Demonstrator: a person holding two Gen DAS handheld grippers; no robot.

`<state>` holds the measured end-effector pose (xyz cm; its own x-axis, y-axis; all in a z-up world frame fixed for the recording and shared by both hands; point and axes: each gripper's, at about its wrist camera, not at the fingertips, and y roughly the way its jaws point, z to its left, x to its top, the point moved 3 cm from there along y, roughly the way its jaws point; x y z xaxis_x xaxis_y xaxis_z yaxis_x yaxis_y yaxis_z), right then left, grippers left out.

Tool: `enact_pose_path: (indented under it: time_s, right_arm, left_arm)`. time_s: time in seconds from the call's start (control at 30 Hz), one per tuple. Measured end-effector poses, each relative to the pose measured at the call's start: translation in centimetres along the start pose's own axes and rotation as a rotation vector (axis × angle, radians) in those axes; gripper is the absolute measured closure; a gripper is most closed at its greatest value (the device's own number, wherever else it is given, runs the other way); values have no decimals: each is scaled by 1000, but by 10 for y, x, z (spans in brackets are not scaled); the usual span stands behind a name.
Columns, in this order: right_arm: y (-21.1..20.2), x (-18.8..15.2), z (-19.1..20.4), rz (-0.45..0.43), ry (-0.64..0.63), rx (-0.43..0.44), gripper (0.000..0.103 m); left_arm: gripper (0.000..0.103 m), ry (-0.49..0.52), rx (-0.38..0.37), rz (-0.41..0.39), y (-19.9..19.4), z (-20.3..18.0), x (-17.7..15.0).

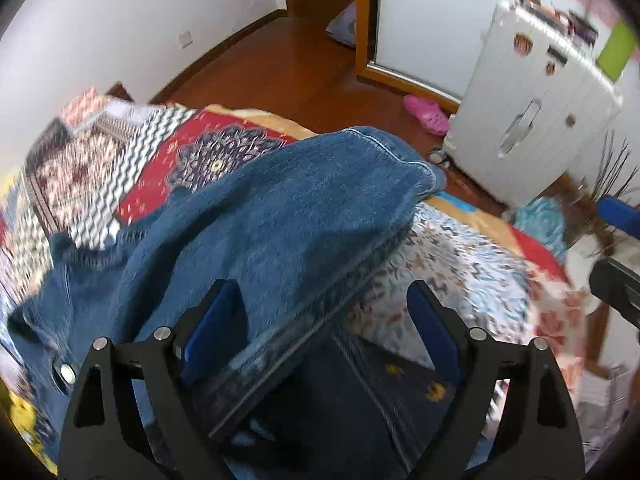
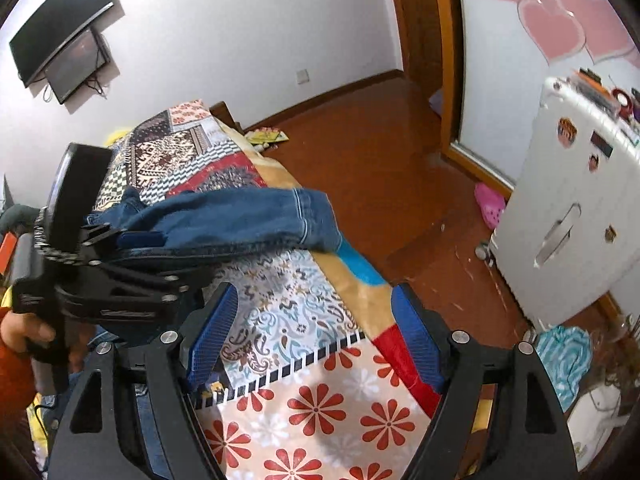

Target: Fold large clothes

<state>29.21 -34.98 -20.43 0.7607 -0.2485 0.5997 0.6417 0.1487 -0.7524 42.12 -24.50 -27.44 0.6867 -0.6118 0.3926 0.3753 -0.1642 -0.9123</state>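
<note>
Covering the bed (image 2: 320, 380) is a patchwork quilt (image 1: 460, 256) of checks, paisley and red flowers, with a red-brown wooden floor (image 2: 360, 152) and white walls (image 2: 220, 28) beyond. From the right wrist view, a black TV (image 2: 60, 28) hangs on the wall at far left, and a hand (image 2: 24, 332) grips the left gripper (image 2: 148, 246) there, a fold of the denim jacket (image 2: 240, 216) lying across its fingers. From its own camera, the left gripper (image 1: 324, 312) stands with its blue pads (image 1: 216, 320) apart, jacket cloth draped between them and over the left pad; the pads do not pinch it. The jacket (image 1: 272, 220) lies heaped on the quilt, one end reaching toward the bed's far edge. The right gripper (image 2: 316, 320) hovers above bare quilt, its fingers spread wide and holding nothing. Farther right, a wooden door frame (image 2: 444, 60) stands open. A pink slipper (image 1: 428, 114) lies on the floor beside a white suitcase (image 1: 532, 108) dotted with stickers, small items resting on top, too blurred to name. Pink hearts (image 2: 560, 28) decorate the wall above it.
</note>
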Motion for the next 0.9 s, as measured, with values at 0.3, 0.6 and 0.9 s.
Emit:
enact_pose_path:
  time_s: [0.3, 0.6, 0.9]
  right_arm:
    - [0, -8, 0, 35, 1, 11, 27]
    - [-7, -7, 20, 40, -67, 12, 27]
    - [4, 0, 71, 49, -146, 106, 27]
  left_arm:
    - [90, -36, 25, -56, 9, 8, 7]
    - [93, -153, -62, -293, -109, 54, -8]
    - [93, -337, 25, -335, -176, 137, -128]
